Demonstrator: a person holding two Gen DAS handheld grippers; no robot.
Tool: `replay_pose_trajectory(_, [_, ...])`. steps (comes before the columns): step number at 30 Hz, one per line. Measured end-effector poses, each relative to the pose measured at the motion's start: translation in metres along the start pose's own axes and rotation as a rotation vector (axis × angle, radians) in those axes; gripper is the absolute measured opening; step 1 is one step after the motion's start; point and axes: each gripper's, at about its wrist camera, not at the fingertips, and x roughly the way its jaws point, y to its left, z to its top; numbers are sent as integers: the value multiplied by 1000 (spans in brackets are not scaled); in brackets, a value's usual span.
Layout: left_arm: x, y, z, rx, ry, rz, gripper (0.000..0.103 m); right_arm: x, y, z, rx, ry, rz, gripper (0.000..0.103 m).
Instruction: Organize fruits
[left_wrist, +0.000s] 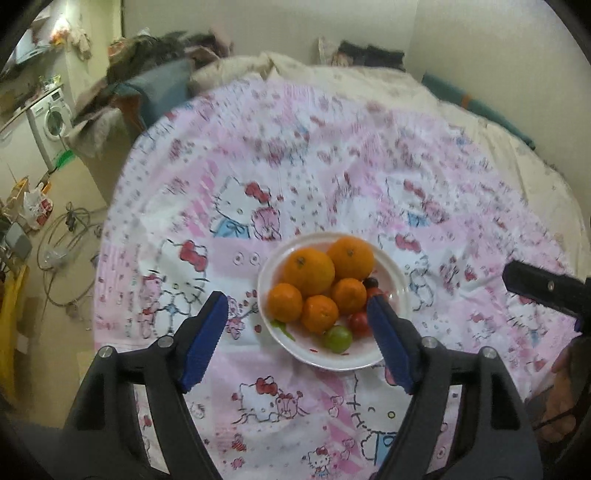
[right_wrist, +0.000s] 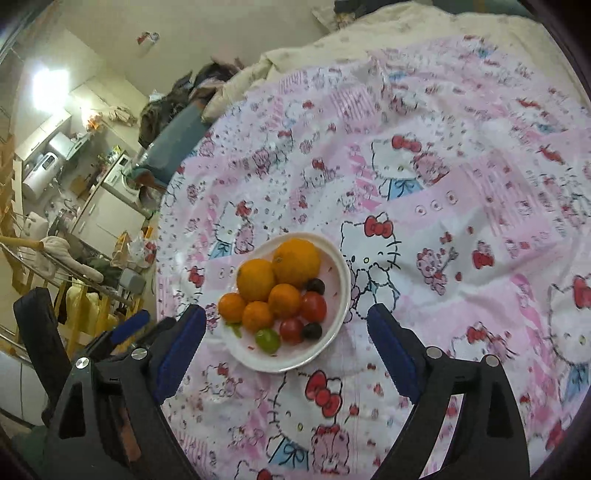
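Note:
A white plate (left_wrist: 397, 295) sits on a pink Hello Kitty sheet. It holds two large oranges (left_wrist: 309, 270), three small mandarins (left_wrist: 319, 314), red cherry tomatoes (left_wrist: 360, 323), a green fruit (left_wrist: 338, 339) and dark grapes (left_wrist: 370, 283). My left gripper (left_wrist: 297, 321) is open and empty, above the plate's near side. My right gripper (right_wrist: 286, 334) is open and empty, above the same plate (right_wrist: 341, 295) with its oranges (right_wrist: 295, 260), tomatoes (right_wrist: 313, 306) and green fruit (right_wrist: 267, 340). The right gripper's finger (left_wrist: 543, 286) shows at the left view's right edge.
The sheet (left_wrist: 332, 166) covers a bed with cream bedding (left_wrist: 480, 122) and piled clothes (left_wrist: 155, 62) at the far end. Left of the bed is floor with cables (left_wrist: 66, 240), a washing machine (left_wrist: 50, 118) and a drying rack (right_wrist: 44, 266).

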Motion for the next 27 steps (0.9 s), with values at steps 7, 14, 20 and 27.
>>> replay_pose_trajectory(7, [-44,23,-20,-48,-88,33,75,-45,22,-22,-43,-91,-13,91])
replay_pose_trajectory(14, [-56,29,-47,-26,-99,87,75,-43,27,-58,-120,-137,-135,91])
replay_pose_trajectory(20, [-46,29,-56,-51,-82,60,75,-32,37,-78,-186,-154,-172,92])
replay_pose_trajectory(27, [-49,21,-60,-15,-109,91,93,-18,54,-88,-256,-200,-240,102])
